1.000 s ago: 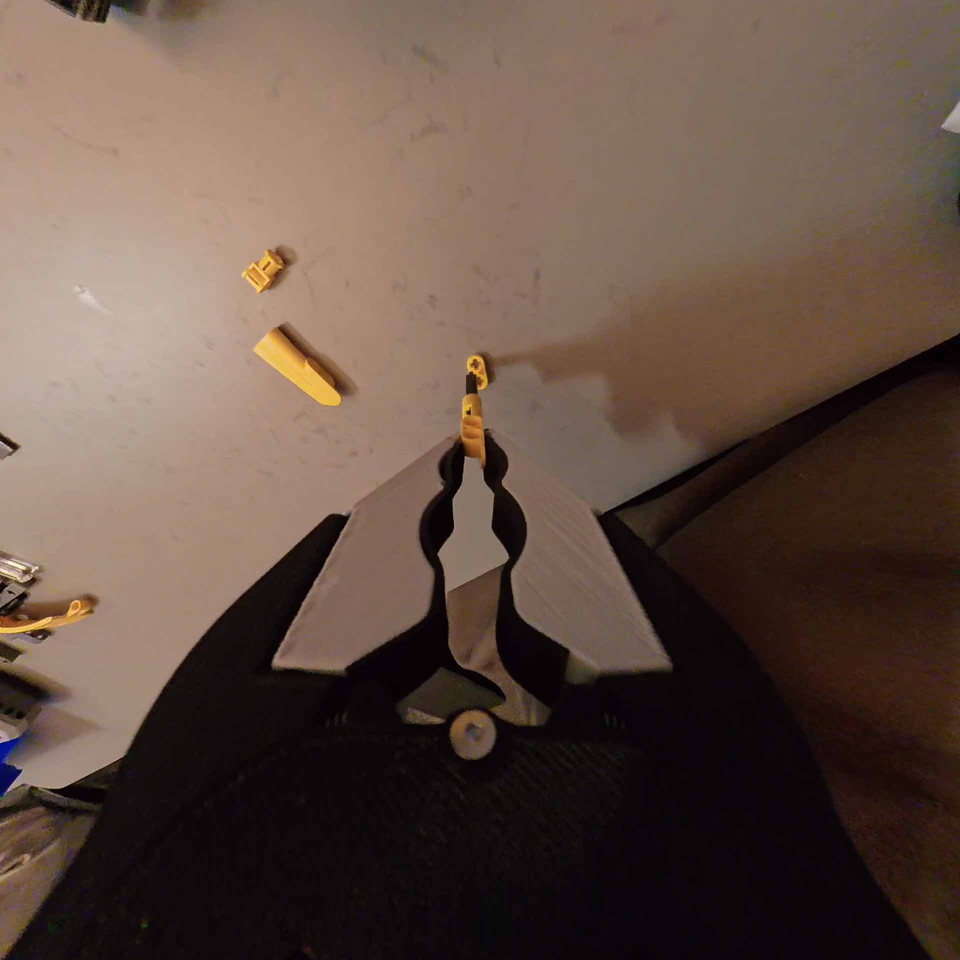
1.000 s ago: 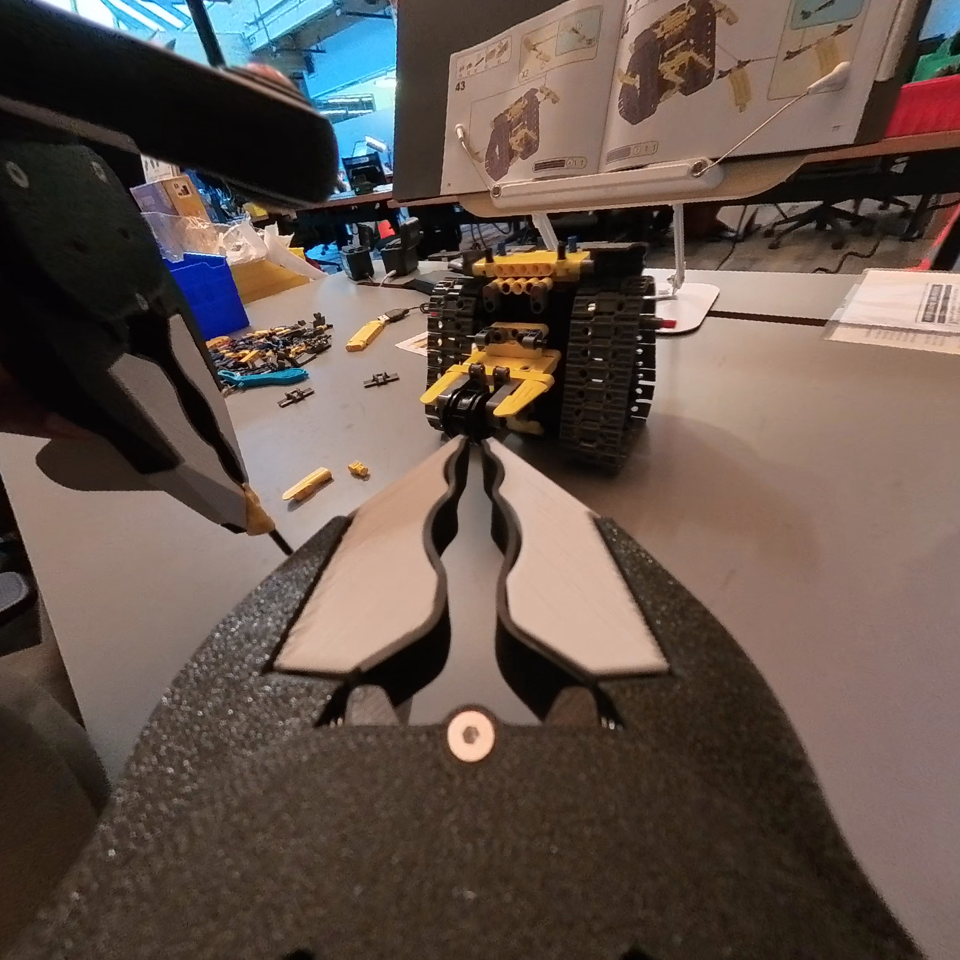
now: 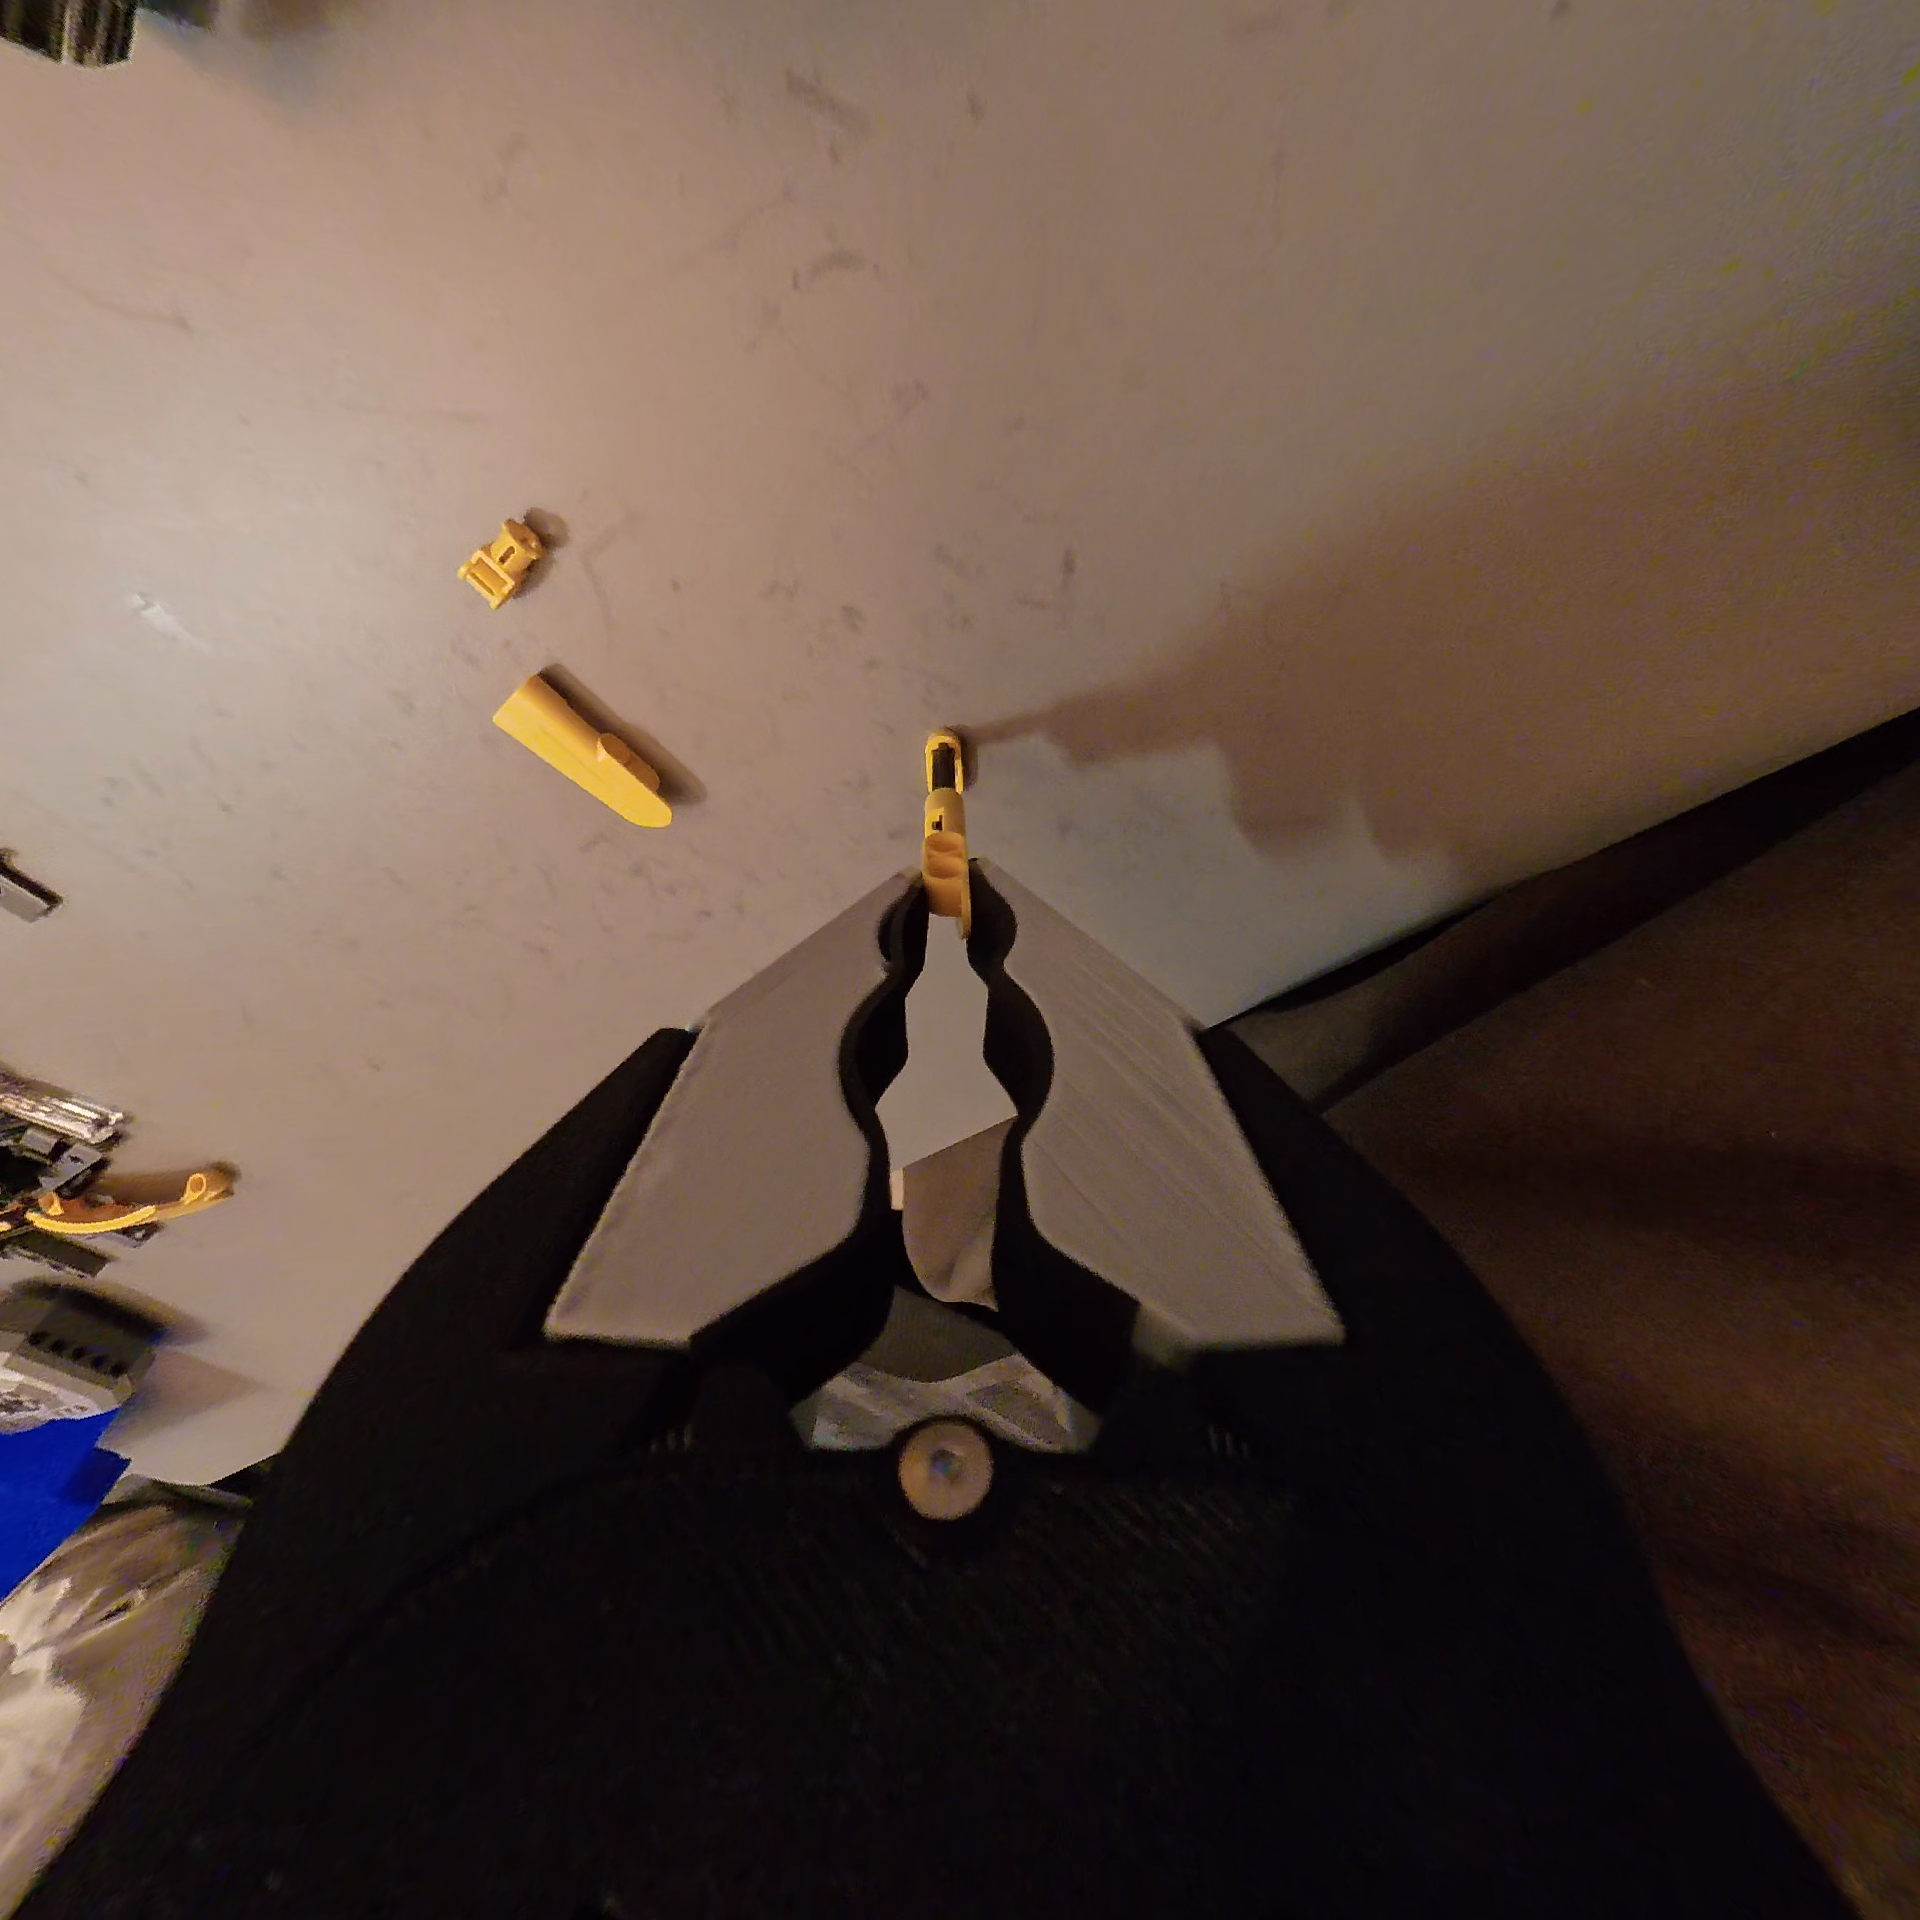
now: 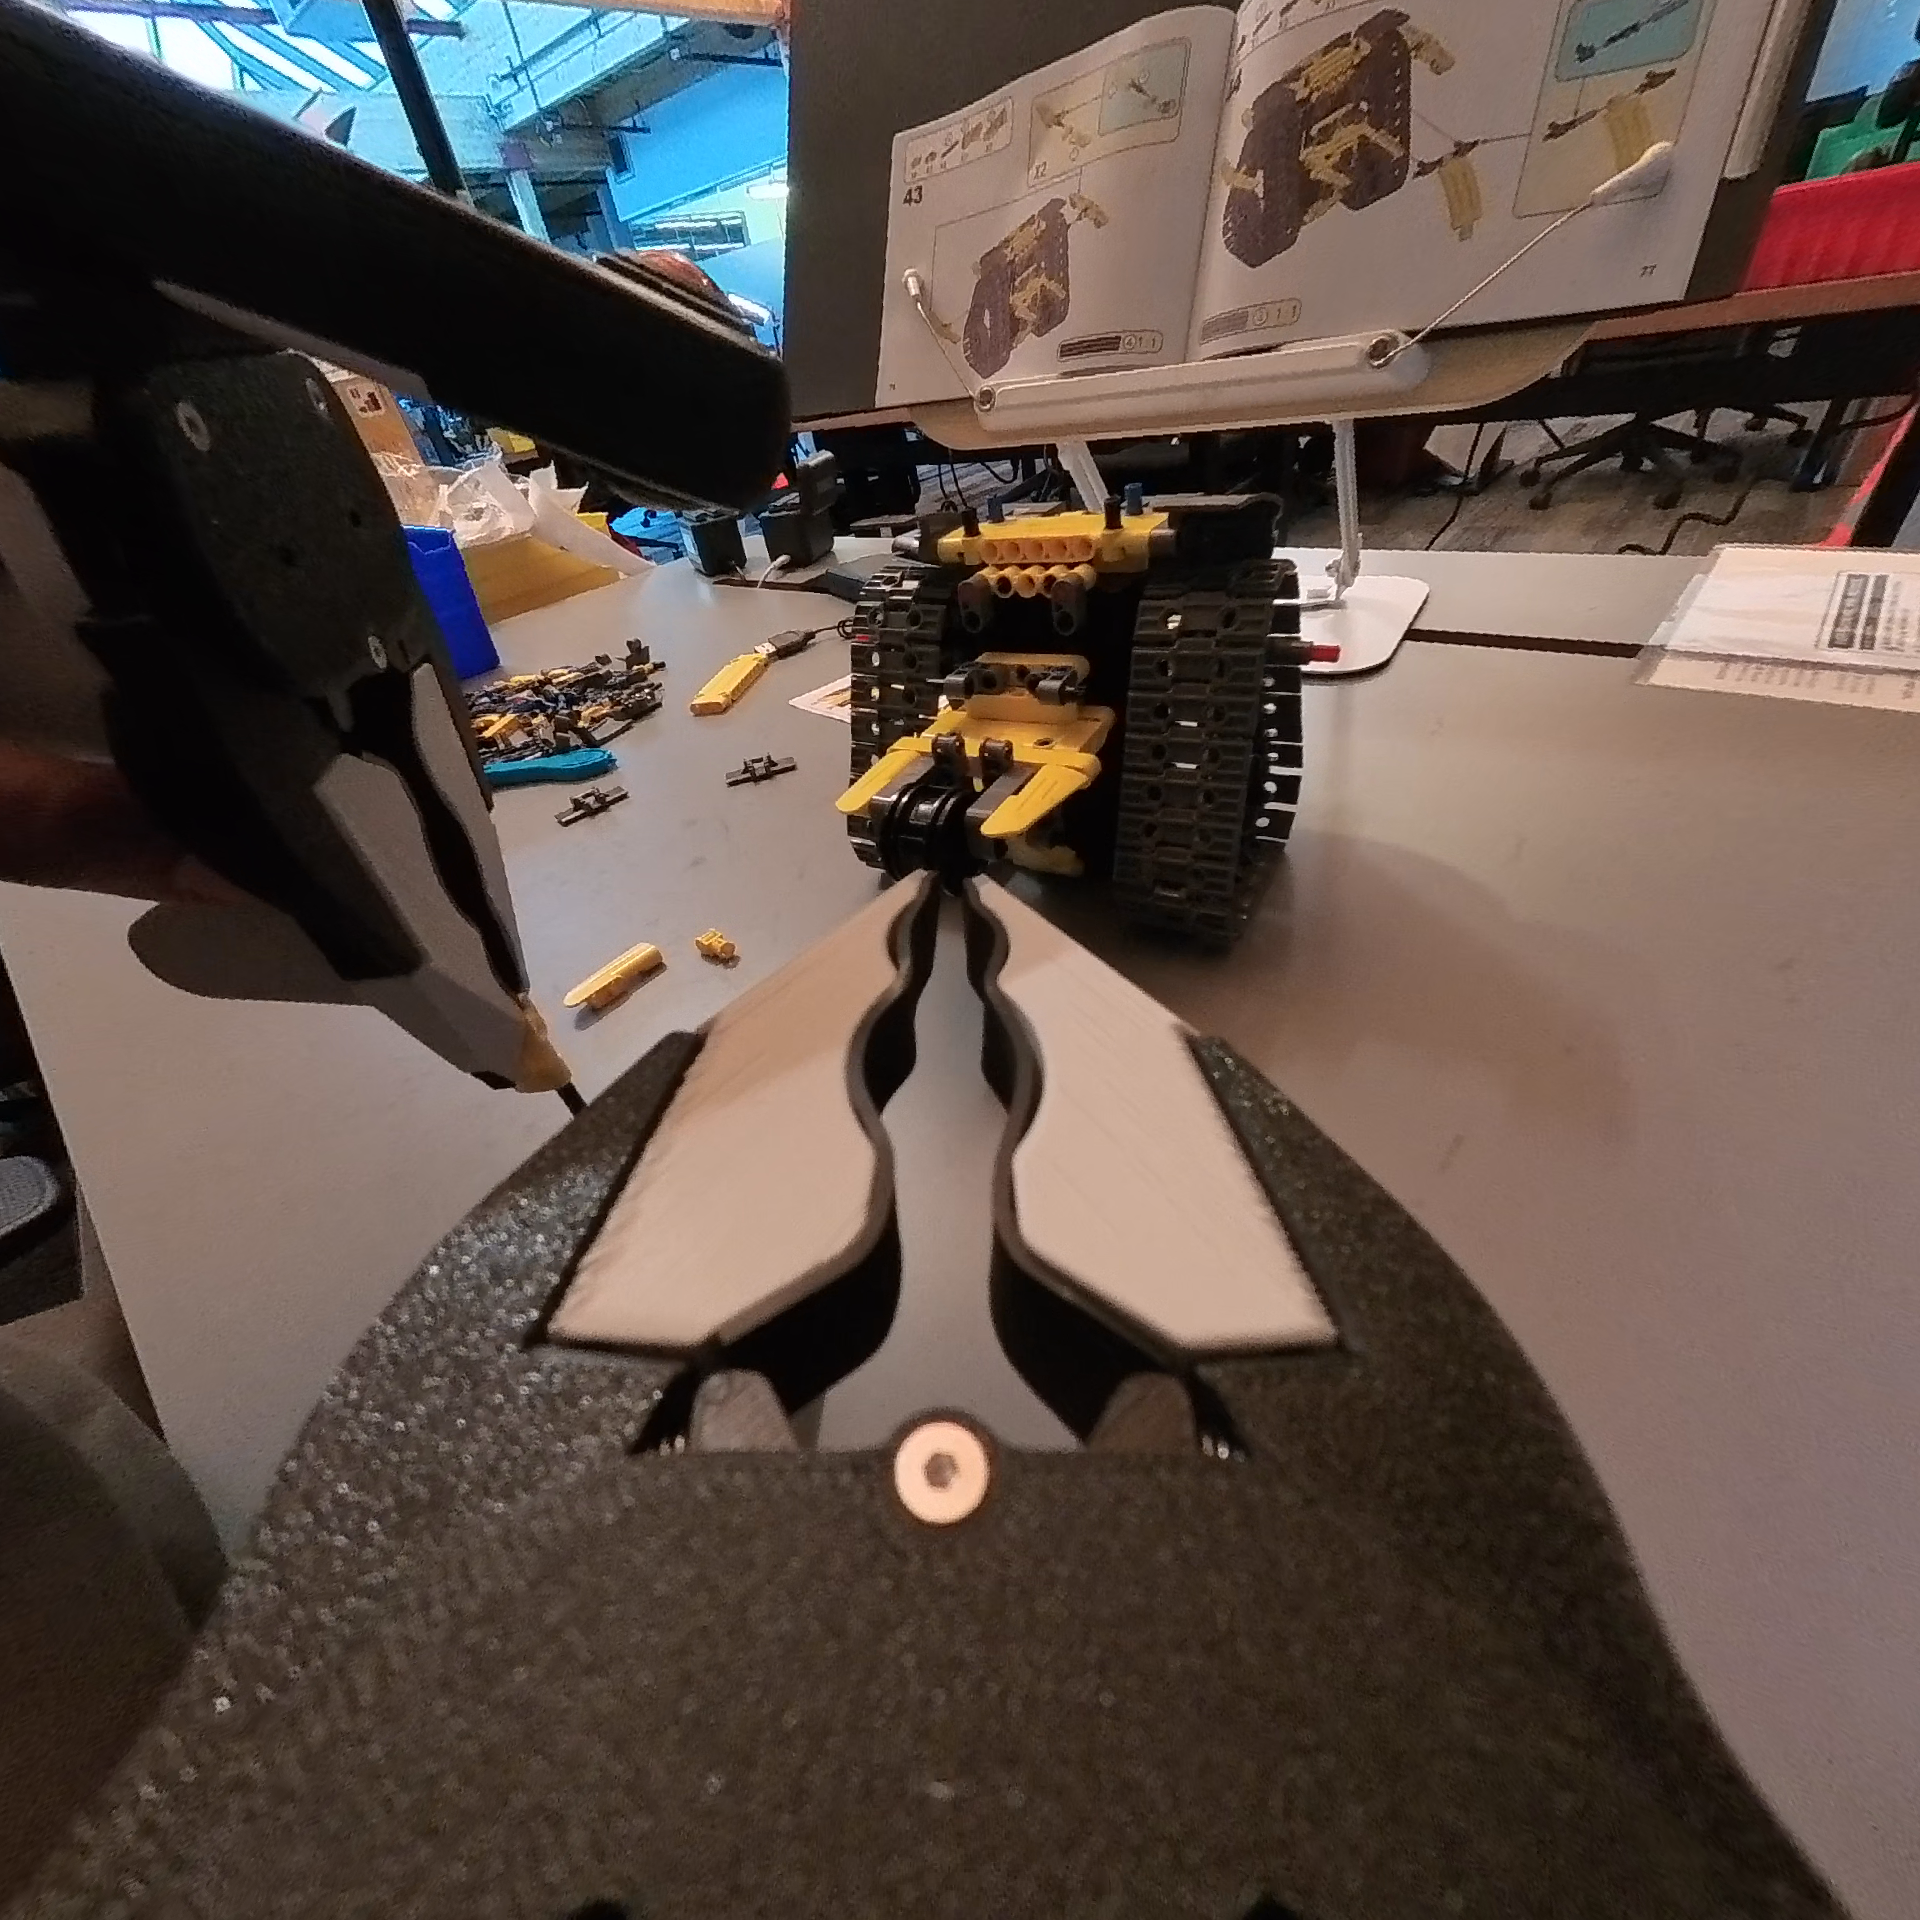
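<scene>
1. Yellow connector [image 3: 943, 852], at frame centre in the left wrist view, sat pinched in the left gripper [image 3: 945, 883] tips, its far end touching the table [image 3: 1143, 364].
2. Right gripper [image 4: 948, 883] jaws were nearly closed on a black wheel [image 4: 920, 826] at the tracked model's [image 4: 1070, 717] front.
3. Yellow panel [image 3: 582, 750] and small clip [image 3: 501, 562] lay left of centre.

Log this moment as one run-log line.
left gripper: shut on small yellow connector piece, above grey table | right gripper: shut, tips at black front part of tracked brick vehicle
</scene>
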